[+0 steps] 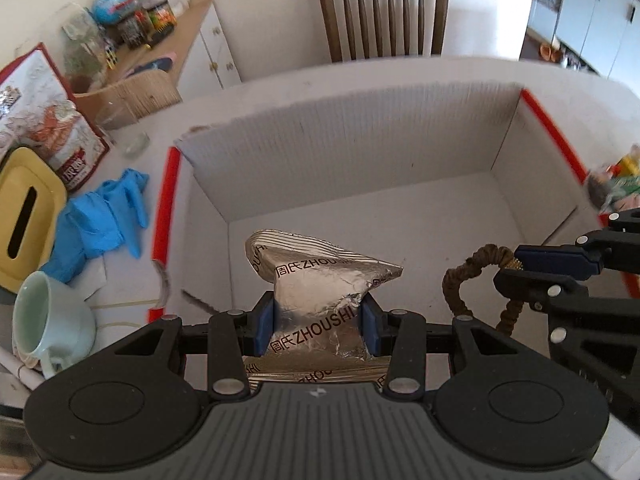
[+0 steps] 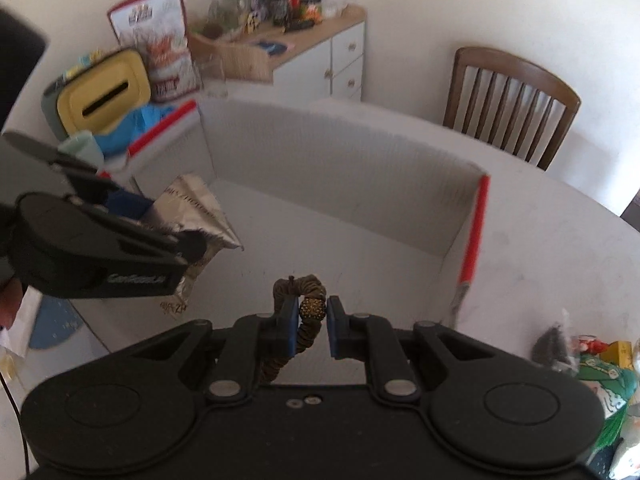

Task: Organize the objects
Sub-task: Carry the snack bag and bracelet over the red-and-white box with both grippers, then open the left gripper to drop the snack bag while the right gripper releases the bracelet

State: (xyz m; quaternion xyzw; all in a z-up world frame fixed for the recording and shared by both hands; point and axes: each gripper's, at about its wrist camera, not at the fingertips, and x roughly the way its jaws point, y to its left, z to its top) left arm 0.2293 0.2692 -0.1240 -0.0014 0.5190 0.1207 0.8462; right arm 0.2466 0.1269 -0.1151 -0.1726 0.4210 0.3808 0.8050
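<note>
My left gripper [image 1: 319, 320] is shut on a silver foil packet [image 1: 316, 280] printed ZHOUSHI and holds it over the near left part of an open white cardboard box [image 1: 340, 148] with red edges. My right gripper [image 2: 313, 316] is shut on the gold bead of a brown fabric hair tie [image 2: 300, 288] and holds it over the box's near side. In the left wrist view the right gripper [image 1: 516, 266] comes in from the right with the hair tie [image 1: 472, 276]. In the right wrist view the left gripper [image 2: 152, 220] and its packet [image 2: 204, 208] are at the left.
Left of the box lie blue gloves [image 1: 100, 220], a pale green cup [image 1: 48, 320], a yellow-lidded tissue box [image 1: 24, 220] and a red-and-white bag [image 1: 44, 116]. Snack packets [image 2: 600, 368] sit right of the box. A wooden chair [image 1: 384, 16] and a cluttered cabinet [image 1: 192, 32] stand behind the table.
</note>
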